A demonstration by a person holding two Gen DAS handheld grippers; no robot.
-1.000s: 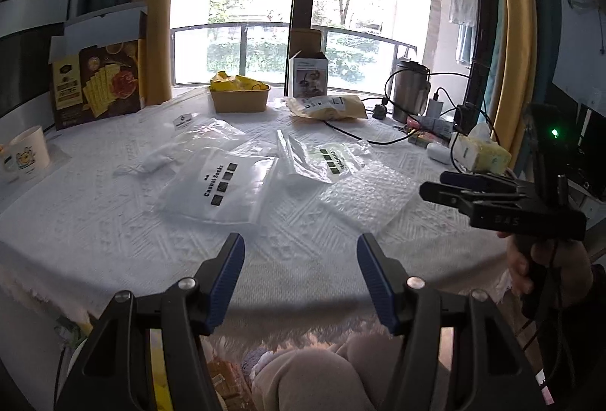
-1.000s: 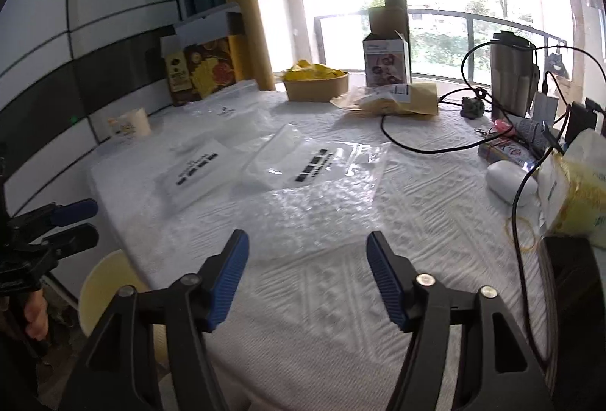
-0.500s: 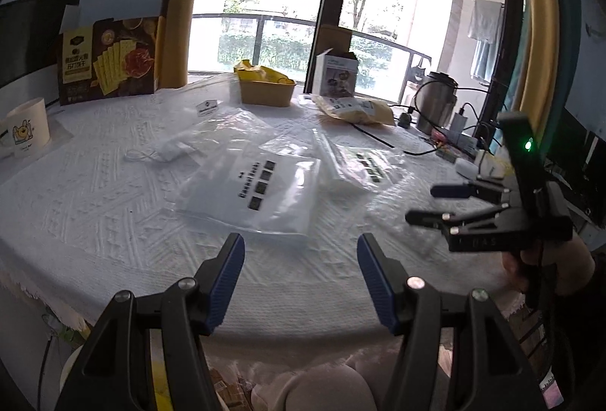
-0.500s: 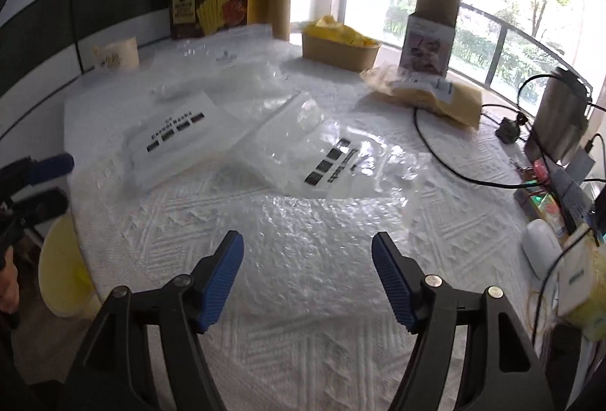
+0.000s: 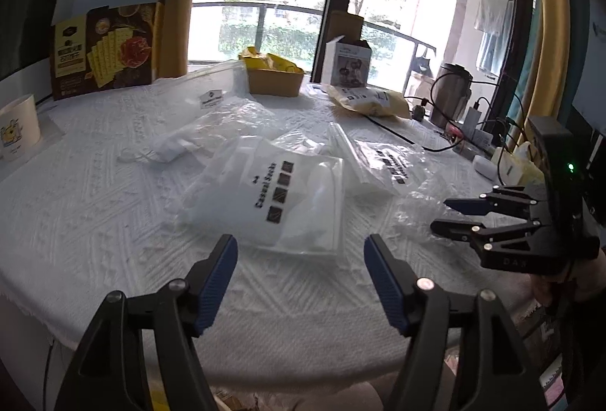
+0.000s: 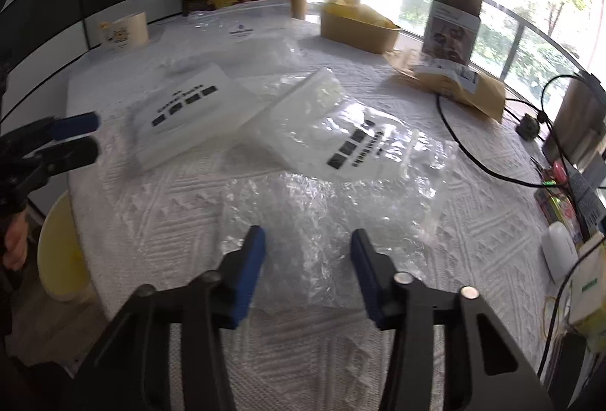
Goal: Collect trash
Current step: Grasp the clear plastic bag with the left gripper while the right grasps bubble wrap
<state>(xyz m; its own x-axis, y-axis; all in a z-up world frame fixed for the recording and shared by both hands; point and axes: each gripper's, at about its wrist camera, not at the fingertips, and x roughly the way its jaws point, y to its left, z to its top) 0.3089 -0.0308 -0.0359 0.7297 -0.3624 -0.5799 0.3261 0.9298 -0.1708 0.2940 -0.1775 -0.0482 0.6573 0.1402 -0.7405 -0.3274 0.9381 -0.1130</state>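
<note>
A clear bubble-wrap sheet (image 6: 322,221) lies on the white tablecloth (image 6: 303,354); it also shows in the left wrist view (image 5: 420,210). My right gripper (image 6: 307,252) is open, its fingers straddling the sheet's near edge. A printed clear plastic bag (image 5: 276,199) lies just ahead of my open, empty left gripper (image 5: 301,267); it shows in the right wrist view (image 6: 189,115). A second printed bag (image 6: 352,142) lies beyond the bubble wrap. More clear bags (image 5: 212,97) lie farther back. The right gripper also shows in the left wrist view (image 5: 445,214).
A cardboard tray with yellow wrappers (image 5: 274,78), a cracker box (image 5: 106,51), a small carton (image 5: 348,61), a padded envelope (image 5: 371,100) and a paper cup (image 5: 17,127) stand around the table. Cables, a kettle (image 5: 450,93) and chargers crowd the right side. A yellow bin (image 6: 60,252) stands below the table edge.
Both grippers have moved forward over the table. My right gripper has dropped onto the bubble wrap's near edge and its fingers have narrowed slightly. My left gripper is closer to the printed bag.
</note>
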